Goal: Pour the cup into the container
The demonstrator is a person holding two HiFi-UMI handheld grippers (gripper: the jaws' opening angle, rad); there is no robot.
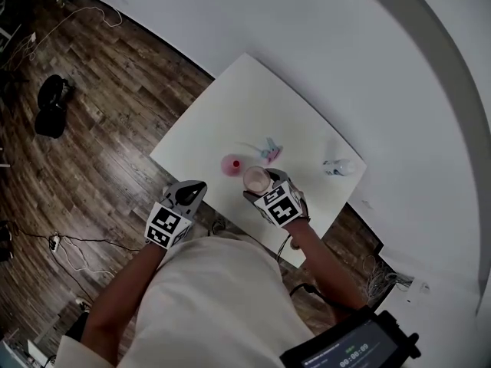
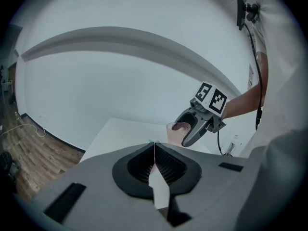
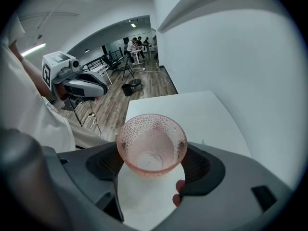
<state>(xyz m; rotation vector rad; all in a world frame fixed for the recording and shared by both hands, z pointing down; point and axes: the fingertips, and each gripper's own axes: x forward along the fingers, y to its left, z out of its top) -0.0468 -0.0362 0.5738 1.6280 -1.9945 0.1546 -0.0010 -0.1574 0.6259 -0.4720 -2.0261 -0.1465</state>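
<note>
The right claw (image 1: pixel 259 184) grips the pink cup (image 3: pixel 151 146) by its sides and holds it upright above the near part of the tabletop (image 1: pixel 230 106), likely so nothing spills before tipping. A small pink container (image 1: pixel 230 165) sits just beside it. The left claw (image 2: pixel 155 153) is clenched on nothing and hangs off to the side, out of the way.
</note>
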